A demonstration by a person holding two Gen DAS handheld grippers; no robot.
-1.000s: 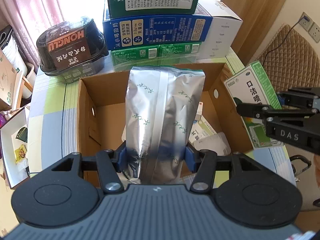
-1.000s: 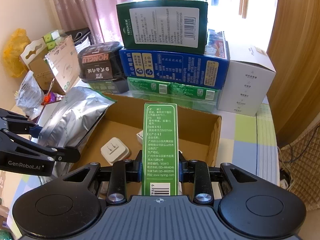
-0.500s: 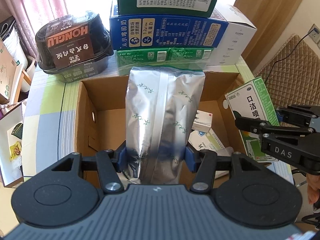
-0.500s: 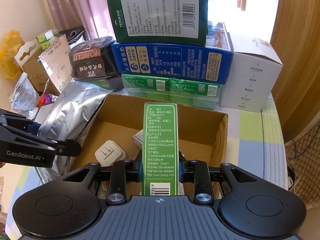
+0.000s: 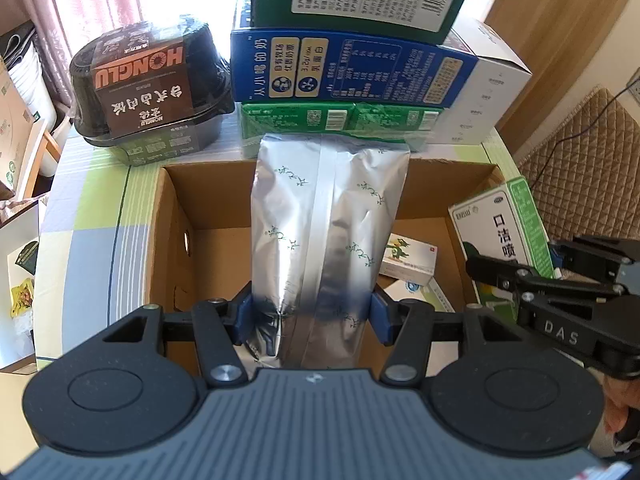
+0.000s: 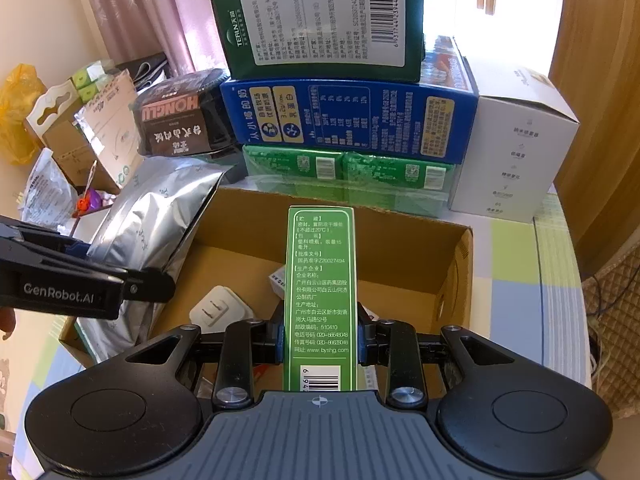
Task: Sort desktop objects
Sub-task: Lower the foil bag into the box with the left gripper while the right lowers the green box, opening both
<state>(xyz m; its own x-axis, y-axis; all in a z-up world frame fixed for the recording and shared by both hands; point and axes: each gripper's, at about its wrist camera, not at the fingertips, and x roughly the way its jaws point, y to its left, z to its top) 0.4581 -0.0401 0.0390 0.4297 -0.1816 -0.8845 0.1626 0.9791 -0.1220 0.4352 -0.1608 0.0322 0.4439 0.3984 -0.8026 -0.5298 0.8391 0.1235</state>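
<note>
My left gripper [image 5: 312, 316] is shut on a silver foil bag [image 5: 328, 232] and holds it over the open cardboard box [image 5: 160, 240]. My right gripper [image 6: 320, 340] is shut on a tall green medicine box [image 6: 320, 280] and holds it above the same cardboard box [image 6: 452, 276]. The green box also shows at the right in the left wrist view [image 5: 504, 236], and the foil bag at the left in the right wrist view [image 6: 152, 232]. Inside the box lie a small white medicine box [image 5: 408, 260] and a white plug adapter [image 6: 220, 308].
Behind the box stands a stack: green packs [image 5: 340, 120], a blue milk carton [image 5: 348, 68], a dark green box [image 6: 320, 20] and a white box [image 6: 516, 152]. A black Honglu food tub [image 5: 148, 84] sits at the back left. Clutter lies off the table's left edge.
Both grippers have moved forward and lower toward the box with their loads. The stack behind looms larger. Both grips are unchanged.
</note>
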